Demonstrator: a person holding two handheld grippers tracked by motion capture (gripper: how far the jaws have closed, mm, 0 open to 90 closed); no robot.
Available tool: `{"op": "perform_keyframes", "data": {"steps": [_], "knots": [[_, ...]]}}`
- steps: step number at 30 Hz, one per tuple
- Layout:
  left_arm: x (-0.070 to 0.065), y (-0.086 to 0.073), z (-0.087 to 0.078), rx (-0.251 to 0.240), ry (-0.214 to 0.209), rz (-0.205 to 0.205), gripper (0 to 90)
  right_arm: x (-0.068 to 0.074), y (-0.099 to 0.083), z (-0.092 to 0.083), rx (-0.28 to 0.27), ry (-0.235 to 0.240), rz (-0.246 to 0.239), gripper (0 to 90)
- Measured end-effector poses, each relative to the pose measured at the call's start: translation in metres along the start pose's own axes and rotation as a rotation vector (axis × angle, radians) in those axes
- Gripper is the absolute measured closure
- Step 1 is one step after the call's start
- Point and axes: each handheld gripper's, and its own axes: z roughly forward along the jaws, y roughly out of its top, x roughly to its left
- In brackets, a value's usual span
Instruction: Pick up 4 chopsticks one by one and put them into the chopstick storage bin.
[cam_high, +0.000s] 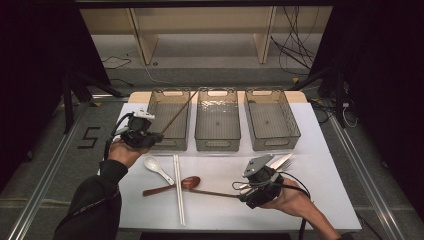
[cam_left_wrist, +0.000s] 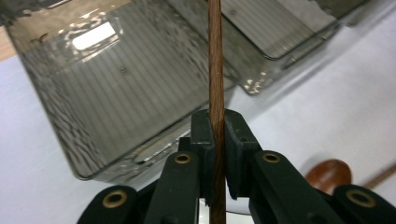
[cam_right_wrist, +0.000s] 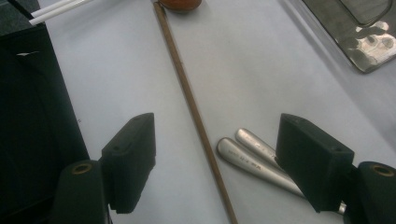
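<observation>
With the left hand-held gripper (cam_high: 150, 136) clamped on the brown chopstick (cam_left_wrist: 215, 70) over the left bin (cam_high: 169, 119), lower its far tip inside, probably clear of the rim, before releasing, while the right hand-held gripper (cam_right_wrist: 215, 161) waits wide above the second chopstick (cam_right_wrist: 191, 107) on the tabletop (cam_high: 300, 200).

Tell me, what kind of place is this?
Probably a lab or recording studio, not a kitchen: loose cables lie on the floor, dark screens flank a white table, and three identical grey bins stand lined up.
</observation>
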Motion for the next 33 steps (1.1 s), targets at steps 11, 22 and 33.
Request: {"op": "perform_keyframes", "data": {"steps": [11,22,33], "knots": [[0.019,0.012,0.013,0.026,0.051,-0.038,83.3,0.001,0.0,0.002,0.004,0.008,-0.005,29.4],[0.037,0.02,0.028,0.057,0.074,-0.08,83.2,0.001,0.001,0.003,0.008,0.015,-0.006,29.3],[0.048,0.025,0.036,0.069,0.088,-0.099,83.2,0.002,0.001,0.003,0.006,0.013,-0.004,29.3]]}}
